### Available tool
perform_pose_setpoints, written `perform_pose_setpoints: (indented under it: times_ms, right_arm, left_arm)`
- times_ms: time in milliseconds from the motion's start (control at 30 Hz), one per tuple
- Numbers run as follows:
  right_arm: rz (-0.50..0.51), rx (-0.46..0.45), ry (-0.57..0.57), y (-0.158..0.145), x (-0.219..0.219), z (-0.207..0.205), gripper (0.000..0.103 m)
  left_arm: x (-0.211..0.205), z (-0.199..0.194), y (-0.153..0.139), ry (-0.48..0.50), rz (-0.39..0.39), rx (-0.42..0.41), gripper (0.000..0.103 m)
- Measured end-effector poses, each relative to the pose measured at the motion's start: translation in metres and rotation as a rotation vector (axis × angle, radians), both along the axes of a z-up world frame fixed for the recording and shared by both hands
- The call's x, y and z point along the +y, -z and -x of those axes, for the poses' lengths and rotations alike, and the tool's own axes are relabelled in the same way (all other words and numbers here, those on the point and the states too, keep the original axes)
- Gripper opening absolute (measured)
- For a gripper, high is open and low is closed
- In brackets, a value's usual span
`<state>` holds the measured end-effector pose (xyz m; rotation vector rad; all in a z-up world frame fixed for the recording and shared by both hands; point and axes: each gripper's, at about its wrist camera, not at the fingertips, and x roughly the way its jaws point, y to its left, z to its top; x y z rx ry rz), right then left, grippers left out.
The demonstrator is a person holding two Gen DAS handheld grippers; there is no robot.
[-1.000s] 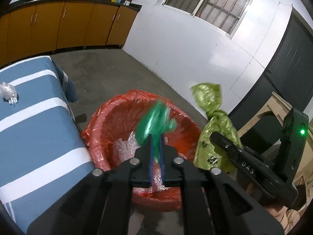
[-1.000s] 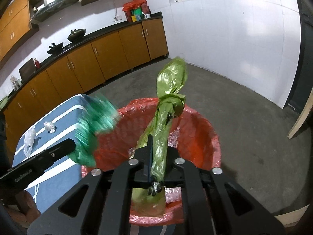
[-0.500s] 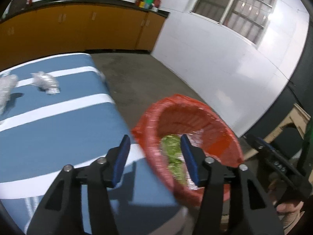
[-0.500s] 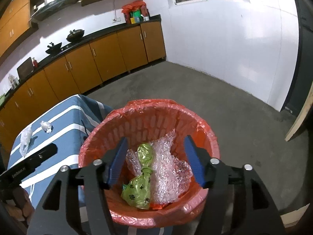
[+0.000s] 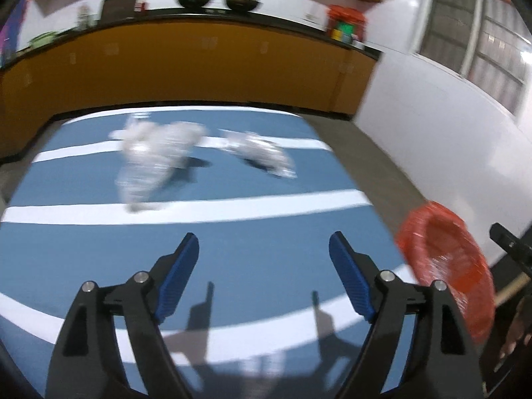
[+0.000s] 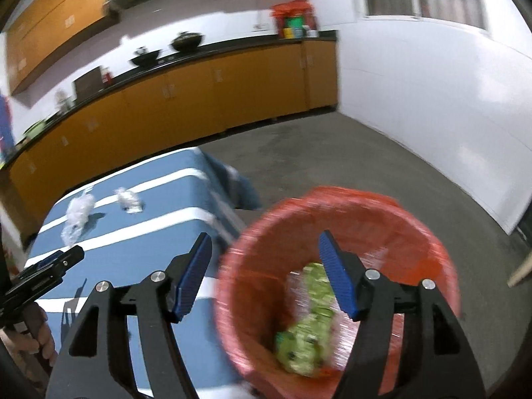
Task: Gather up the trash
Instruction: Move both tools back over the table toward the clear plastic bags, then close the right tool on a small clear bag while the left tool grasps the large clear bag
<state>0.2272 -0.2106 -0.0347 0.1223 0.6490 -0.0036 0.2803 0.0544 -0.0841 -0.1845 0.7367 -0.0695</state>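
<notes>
Both empty, jaws wide – left gripper [image 5: 264, 257] faces two clear plastic wads [image 5: 156, 159] on the striped table [image 5: 266, 229] for next grab, right gripper [image 6: 264, 259] over red bin [image 6: 415, 219] – green bag [image 6: 309, 332] inside

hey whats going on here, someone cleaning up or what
A person holding a gripper in each hand is clearing trash off a blue striped tablecloth into a red-lined bin. Both the left gripper and the right gripper are open and hold nothing. A green bag lies in the bin on clear plastic. Two crumpled clear plastic pieces, a larger one and a smaller one, lie on the table, and the left gripper faces them.
</notes>
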Motion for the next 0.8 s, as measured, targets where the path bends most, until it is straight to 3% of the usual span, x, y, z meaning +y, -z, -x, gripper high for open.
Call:
perform_pose_setpoints:
  times_ms: [233, 433, 600, 800]
  right_arm:
    - [0.004, 0.025, -0.167, 0.011, 0.08, -0.054, 0.067]
    - [0.036, 0.05, -0.282, 0.025, 0.14, -0.103, 0.066]
    - [0.032, 0.061, -0.339, 0.031, 0.175, -0.142, 0.066]
    - [0.081, 0.114, -0.372, 0.048, 0.2, -0.175, 0.064]
  left_arm:
    - [0.064, -0.002, -0.001, -0.134, -0.008, -0.028, 0.08]
    - [0.098, -0.006, 0.0, -0.192, -0.014, -0.037, 0.08]
    - [0.128, -0.012, 0.002, -0.239, 0.026, -0.038, 0.08]
    - [0.145, -0.023, 0.004, -0.26, 0.022, -0.045, 0.08]
